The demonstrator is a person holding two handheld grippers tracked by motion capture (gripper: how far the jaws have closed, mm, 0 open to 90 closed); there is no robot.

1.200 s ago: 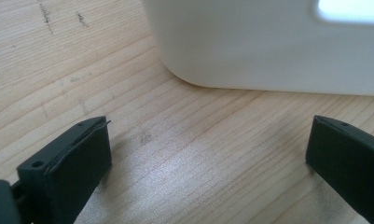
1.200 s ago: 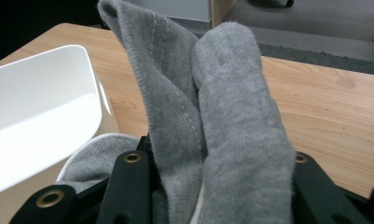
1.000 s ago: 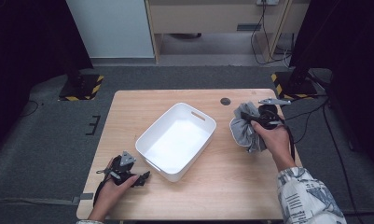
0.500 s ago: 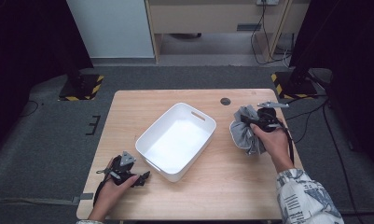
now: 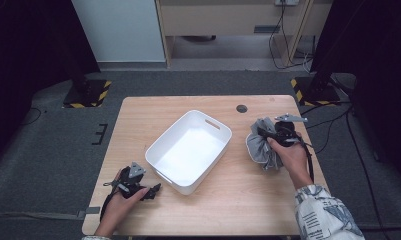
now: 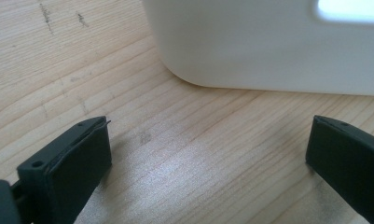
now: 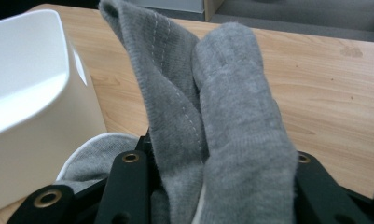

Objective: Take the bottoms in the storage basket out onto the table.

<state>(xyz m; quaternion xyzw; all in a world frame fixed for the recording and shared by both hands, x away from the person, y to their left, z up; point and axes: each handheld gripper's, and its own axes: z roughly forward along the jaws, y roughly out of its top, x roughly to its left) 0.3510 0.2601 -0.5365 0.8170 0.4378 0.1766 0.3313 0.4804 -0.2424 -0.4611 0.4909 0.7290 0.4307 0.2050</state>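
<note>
A bunched grey cloth (image 5: pixel 260 146) rests on the right side of the wooden table (image 5: pixel 248 200), and my right gripper (image 5: pixel 273 136) is shut on it. In the right gripper view thick folds of the grey cloth (image 7: pixel 212 116) stand up between the two black jaws, pressed from both sides. An empty white bin (image 5: pixel 189 150) with handle slots stands in the middle of the table. My left gripper (image 5: pixel 150 190) lies on the table at the front left, open, pointing at the bin's near corner. In the left gripper view its jaws stand wide apart over bare wood, with the white bin (image 6: pixel 268 46) just beyond.
A round dark cable hole (image 5: pixel 242 108) sits in the tabletop behind the cloth. Black stands with yellow-black striped feet (image 5: pixel 90 93) flank the table on grey carpet. A wooden cabinet (image 5: pixel 228 20) stands at the back.
My right gripper has sunk a little toward the table with the grey cloth in it. My left gripper has stayed where it was.
</note>
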